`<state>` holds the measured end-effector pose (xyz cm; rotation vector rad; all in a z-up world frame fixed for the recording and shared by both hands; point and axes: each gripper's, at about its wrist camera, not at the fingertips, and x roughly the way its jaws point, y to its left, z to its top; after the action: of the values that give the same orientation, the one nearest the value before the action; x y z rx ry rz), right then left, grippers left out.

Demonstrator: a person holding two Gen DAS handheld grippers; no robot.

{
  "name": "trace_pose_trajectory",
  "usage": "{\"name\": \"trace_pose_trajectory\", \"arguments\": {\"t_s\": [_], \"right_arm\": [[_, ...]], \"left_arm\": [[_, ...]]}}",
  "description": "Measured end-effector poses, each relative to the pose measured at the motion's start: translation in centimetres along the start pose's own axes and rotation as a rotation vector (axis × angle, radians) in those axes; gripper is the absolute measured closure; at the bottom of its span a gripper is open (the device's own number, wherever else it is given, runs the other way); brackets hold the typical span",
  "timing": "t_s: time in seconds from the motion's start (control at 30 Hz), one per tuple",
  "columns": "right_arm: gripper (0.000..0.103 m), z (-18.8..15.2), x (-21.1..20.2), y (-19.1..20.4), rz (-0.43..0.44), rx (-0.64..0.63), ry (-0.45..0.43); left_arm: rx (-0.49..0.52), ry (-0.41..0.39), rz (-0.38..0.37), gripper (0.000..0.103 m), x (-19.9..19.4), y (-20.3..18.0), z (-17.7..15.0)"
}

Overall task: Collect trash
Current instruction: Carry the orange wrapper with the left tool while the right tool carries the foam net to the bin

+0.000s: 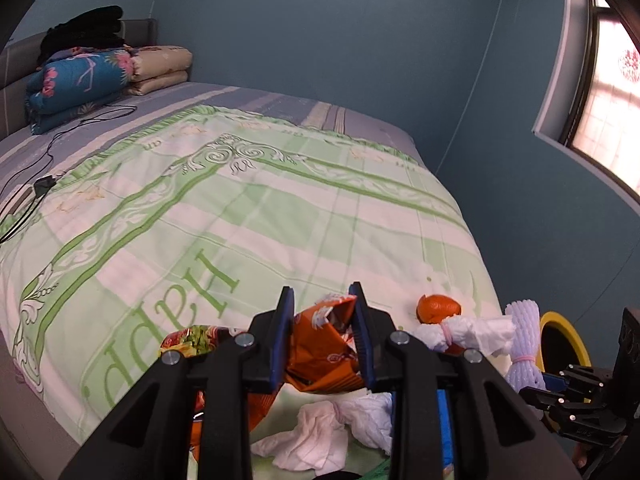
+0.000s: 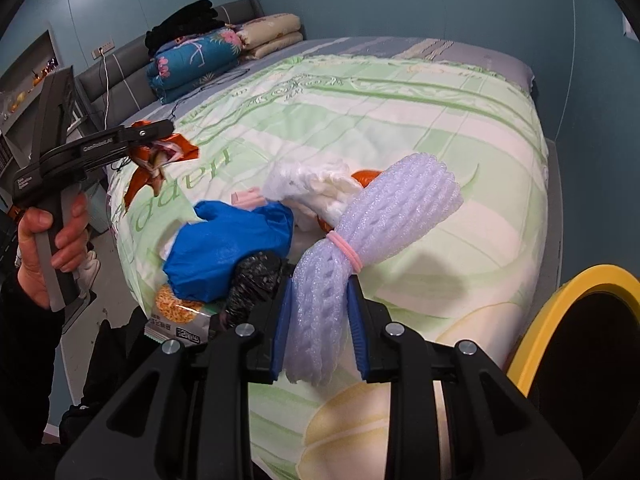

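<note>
My left gripper is shut on a crumpled orange snack wrapper and holds it above the bed; it also shows in the right wrist view. My right gripper is shut on a white foam fruit net tied with a pink band, lifted over the bed's corner; the net also shows in the left wrist view. On the green quilt lie crumpled tissues, an orange peel, a blue bag, a black bag and a noodle packet.
A yellow-rimmed bin with a dark inside stands at the bed's right corner, close to my right gripper. Folded blankets and a black cable lie at the bed's head. A blue wall and a window are on the right.
</note>
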<state>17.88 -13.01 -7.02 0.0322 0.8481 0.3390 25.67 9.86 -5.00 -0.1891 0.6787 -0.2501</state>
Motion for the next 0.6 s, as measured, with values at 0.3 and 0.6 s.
{"name": "trace_pose_trajectory", "arguments": {"t_s": [0.3,0.6], "right_arm": [[0.077,0.4,-2.7,0.5,-0.008,-0.016,-0.060],[0.077,0.7,-5.4,0.4,-0.005,-0.020,-0.121]], "left_arm": [[-0.064,-0.071,-0.015,0.076,-3.8,0.3,0.3],[-0.071,-0.110,-0.051,0.076,-6.0,-1.8,0.6]]}}
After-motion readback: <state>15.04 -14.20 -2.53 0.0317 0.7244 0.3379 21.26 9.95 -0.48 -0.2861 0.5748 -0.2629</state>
